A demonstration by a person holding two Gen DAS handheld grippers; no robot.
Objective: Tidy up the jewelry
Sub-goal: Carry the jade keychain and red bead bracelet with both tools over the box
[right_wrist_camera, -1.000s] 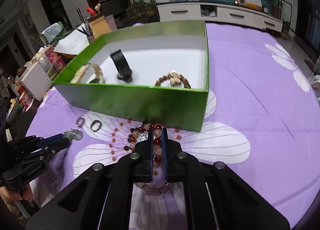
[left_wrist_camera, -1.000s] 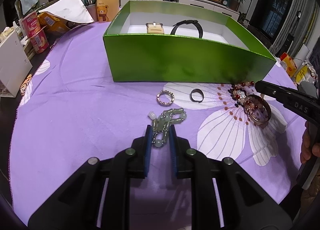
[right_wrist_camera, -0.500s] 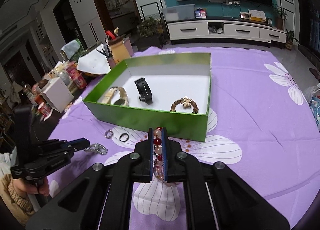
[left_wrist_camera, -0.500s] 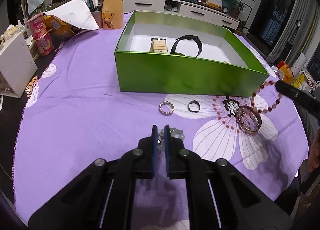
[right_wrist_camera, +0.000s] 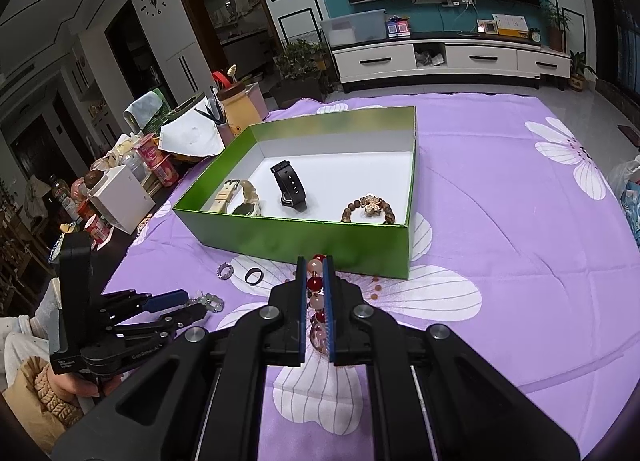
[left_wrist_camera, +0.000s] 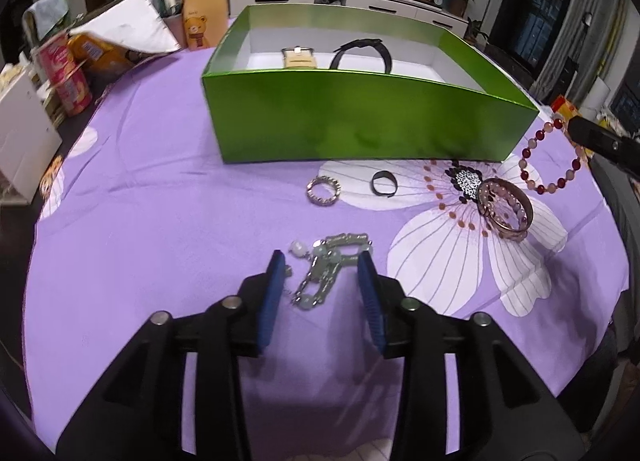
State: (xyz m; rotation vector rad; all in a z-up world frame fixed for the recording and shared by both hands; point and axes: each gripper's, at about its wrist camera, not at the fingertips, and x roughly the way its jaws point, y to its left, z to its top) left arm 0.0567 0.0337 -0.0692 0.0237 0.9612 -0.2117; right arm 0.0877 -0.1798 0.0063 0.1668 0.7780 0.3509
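A green box (left_wrist_camera: pixel 360 129) stands on the purple cloth and holds a cream watch (right_wrist_camera: pixel 240 203), a black watch (right_wrist_camera: pixel 290 187) and a brown bead bracelet (right_wrist_camera: pixel 368 209). My left gripper (left_wrist_camera: pixel 322 261) is open, its fingers either side of a silver-and-jade bracelet (left_wrist_camera: pixel 326 271) lying on the cloth. My right gripper (right_wrist_camera: pixel 314 265) is shut on a red-and-pink bead bracelet (left_wrist_camera: pixel 550 159), held above the cloth near the box's right front corner. A silver ring (left_wrist_camera: pixel 323 191), a black ring (left_wrist_camera: pixel 384 183) and a rose-gold bangle (left_wrist_camera: pixel 505 213) lie in front of the box.
Snack cans (left_wrist_camera: pixel 64 73), a white box (left_wrist_camera: pixel 20 133), a paper sheet and a bear-print bag (left_wrist_camera: pixel 202 21) crowd the table's left and back-left edge. A TV cabinet (right_wrist_camera: pixel 448 57) stands beyond the table.
My left gripper has opened and let the silver-and-jade bracelet down onto the cloth. My right gripper has lifted the red-and-pink bead bracelet higher off the cloth.
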